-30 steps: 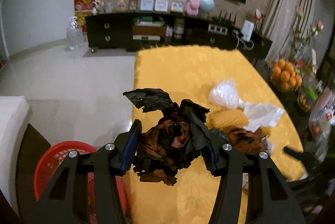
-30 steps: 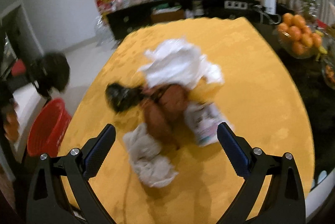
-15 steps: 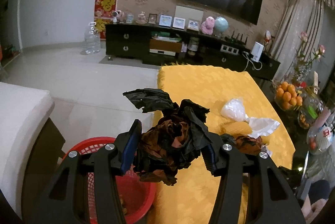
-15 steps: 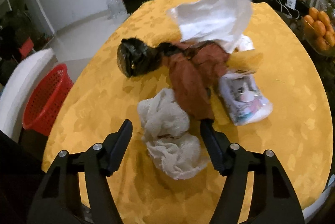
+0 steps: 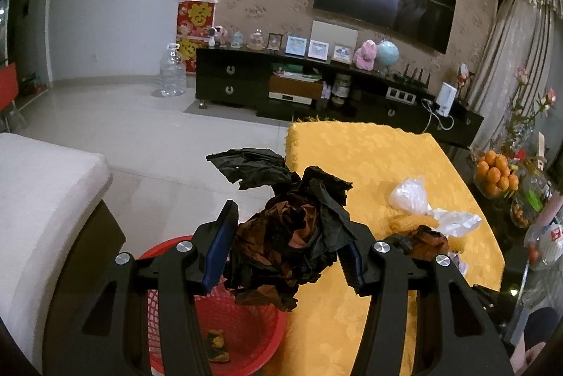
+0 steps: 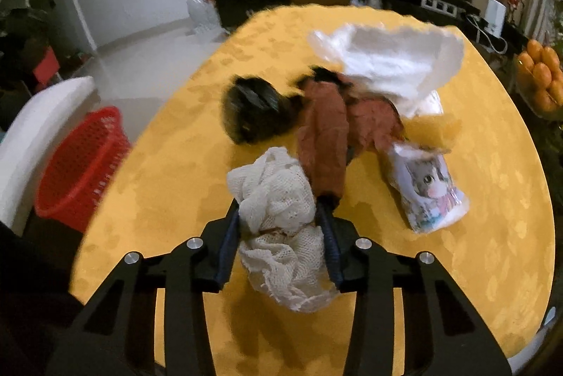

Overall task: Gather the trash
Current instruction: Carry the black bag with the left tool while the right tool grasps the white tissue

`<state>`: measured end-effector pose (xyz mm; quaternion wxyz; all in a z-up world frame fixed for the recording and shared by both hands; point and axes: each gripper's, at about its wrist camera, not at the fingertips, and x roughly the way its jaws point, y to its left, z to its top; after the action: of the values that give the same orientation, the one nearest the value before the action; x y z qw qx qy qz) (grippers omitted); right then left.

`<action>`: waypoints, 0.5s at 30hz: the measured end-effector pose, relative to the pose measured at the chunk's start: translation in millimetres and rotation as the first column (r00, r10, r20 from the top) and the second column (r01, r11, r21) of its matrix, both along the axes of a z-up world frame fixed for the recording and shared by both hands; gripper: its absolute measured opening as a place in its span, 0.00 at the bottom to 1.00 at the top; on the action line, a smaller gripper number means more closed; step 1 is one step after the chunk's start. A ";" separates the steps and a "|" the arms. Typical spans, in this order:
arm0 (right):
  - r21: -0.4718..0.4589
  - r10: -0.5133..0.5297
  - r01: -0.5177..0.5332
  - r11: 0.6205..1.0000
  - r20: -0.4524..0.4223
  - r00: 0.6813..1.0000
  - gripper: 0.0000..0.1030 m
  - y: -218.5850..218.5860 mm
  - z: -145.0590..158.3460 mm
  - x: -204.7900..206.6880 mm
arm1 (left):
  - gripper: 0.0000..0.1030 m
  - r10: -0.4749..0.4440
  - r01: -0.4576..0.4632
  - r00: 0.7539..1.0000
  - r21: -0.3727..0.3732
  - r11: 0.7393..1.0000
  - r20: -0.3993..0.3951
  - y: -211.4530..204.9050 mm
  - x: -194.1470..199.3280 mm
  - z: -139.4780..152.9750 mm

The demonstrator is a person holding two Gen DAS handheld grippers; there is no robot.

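My left gripper (image 5: 285, 247) is shut on a crumpled black and brown plastic wad (image 5: 288, 228) and holds it in the air over the red mesh basket (image 5: 246, 341), left of the yellow table (image 5: 369, 158). My right gripper (image 6: 279, 228) is shut on a white mesh cloth wad (image 6: 278, 200) on the yellow table (image 6: 169, 165). Beyond it lie a brown wrapper (image 6: 327, 136), a black bag (image 6: 253, 108), a white plastic bag (image 6: 394, 63) and a cartoon cat packet (image 6: 429, 189).
The red basket (image 6: 81, 165) stands on the floor left of the table, beside a white seat (image 5: 42, 193). A bowl of oranges (image 5: 496, 173) sits at the table's right. A dark TV cabinet (image 5: 316, 87) lines the far wall.
My left gripper has carried the black and brown wad leftward off the table to above the red basket. My right gripper has moved in and closed on the white mesh wad.
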<state>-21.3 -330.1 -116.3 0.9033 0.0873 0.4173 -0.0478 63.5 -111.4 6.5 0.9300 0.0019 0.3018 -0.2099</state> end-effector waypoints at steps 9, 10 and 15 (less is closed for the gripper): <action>0.000 0.066 -0.067 0.998 0.161 0.985 0.39 26.2 57.0 -8.2 | 0.50 0.030 -0.031 0.999 0.013 0.999 0.036 9.8 -3.1 4.8; -0.008 0.062 -0.061 0.998 0.174 0.983 0.39 26.6 62.2 -6.6 | 0.50 0.041 -0.041 0.998 0.014 0.999 0.038 12.8 -2.5 4.9; -0.037 0.043 -0.036 0.999 0.224 0.974 0.39 26.0 89.3 8.6 | 0.50 0.090 -0.091 0.995 0.015 0.996 0.045 29.0 1.2 5.2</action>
<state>-12.7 -304.1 -27.0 0.9468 0.0690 0.3131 -0.0264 64.7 -82.4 11.7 0.9449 0.0009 0.2828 -0.1649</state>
